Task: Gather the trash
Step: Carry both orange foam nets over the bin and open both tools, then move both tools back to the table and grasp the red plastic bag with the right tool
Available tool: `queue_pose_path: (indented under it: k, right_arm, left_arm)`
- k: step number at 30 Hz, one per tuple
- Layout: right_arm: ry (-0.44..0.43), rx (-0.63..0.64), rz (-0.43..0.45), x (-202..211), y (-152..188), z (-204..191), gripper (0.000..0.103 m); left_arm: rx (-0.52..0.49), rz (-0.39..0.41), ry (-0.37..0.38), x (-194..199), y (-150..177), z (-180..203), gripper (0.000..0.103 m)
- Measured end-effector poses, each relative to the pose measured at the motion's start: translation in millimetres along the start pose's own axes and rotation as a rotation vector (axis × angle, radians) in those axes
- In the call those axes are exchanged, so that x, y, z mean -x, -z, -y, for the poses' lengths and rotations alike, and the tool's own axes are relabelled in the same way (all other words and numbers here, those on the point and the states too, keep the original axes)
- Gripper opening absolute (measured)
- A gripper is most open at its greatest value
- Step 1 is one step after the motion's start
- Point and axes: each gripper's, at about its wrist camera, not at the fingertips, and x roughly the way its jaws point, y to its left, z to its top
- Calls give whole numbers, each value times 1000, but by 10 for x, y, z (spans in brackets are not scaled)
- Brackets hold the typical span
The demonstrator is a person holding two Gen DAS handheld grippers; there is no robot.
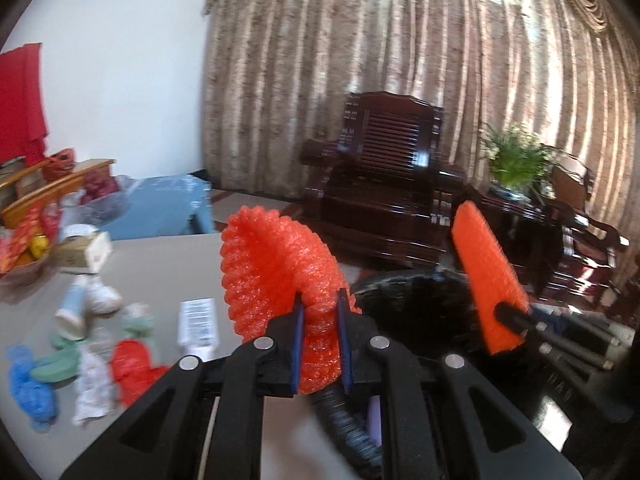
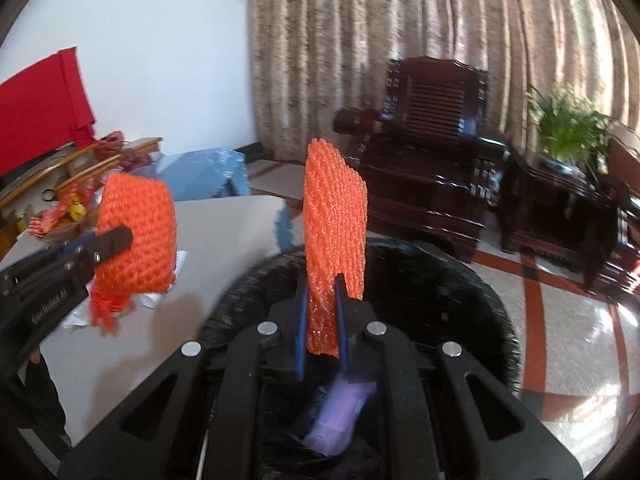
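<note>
Gripping orange foam fruit nets, both sides: left gripper (image 1: pixel 320 340) pinching a flared net (image 1: pixel 276 264), right gripper (image 2: pixel 322 334) clamping a flatter net (image 2: pixel 336 232). Hanging over the black bin (image 2: pixel 440 280) at twelve o'clock. Looking featherlight, squashy, springy; pinching low near the edge seeming safest.

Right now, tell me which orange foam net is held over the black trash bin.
The flat foam net in the right hand-held gripper; it hangs above the bin. The left one's curled net is over the table.
</note>
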Motion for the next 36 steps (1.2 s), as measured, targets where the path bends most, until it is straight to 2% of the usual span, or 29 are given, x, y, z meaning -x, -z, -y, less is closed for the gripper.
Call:
queue_pose_path:
  k: [7,9,10,11,12,13,15,18,23,26,36]
  right_arm:
    - [55,-35,-26,-146,109,337,14]
    - [71,-45,-32,-186,144,417,14]
    - [84,-50,-43,-218,171,463,20]
    - [99,-55,-48,-221,203,493,34]
    - [116,-58,-49,-200,229,516,51]
    - [135,-63,-43,-191,250,560,57]
    - [159,-70,-36,-160,299,593,75]
    - [169,-89,-23,-102,364,620,87]
    - [147,-113,-9,-43,348,550,95]
    - [124,-101,8,8,284,388,96]
    - [-30,-18,40,17,69,-448,98]
  left_arm:
    - [-51,-10,83,-357,-57,508,15]
    - [-54,-26,112,-449,-44,580,18]
    - [-52,-35,123,-497,-36,613,23]
    - [-49,-44,136,-537,-29,643,31]
    - [-47,-54,145,-569,-23,665,46]
    - [-42,-61,153,-581,-10,672,54]
    - [-38,-68,164,-572,18,669,62]
    - [-36,-66,159,-507,49,588,67]
    - [-14,-59,114,-359,61,342,71]
    - [6,-42,67,-220,72,153,73]
    - [60,-8,-142,302,182,-710,77]
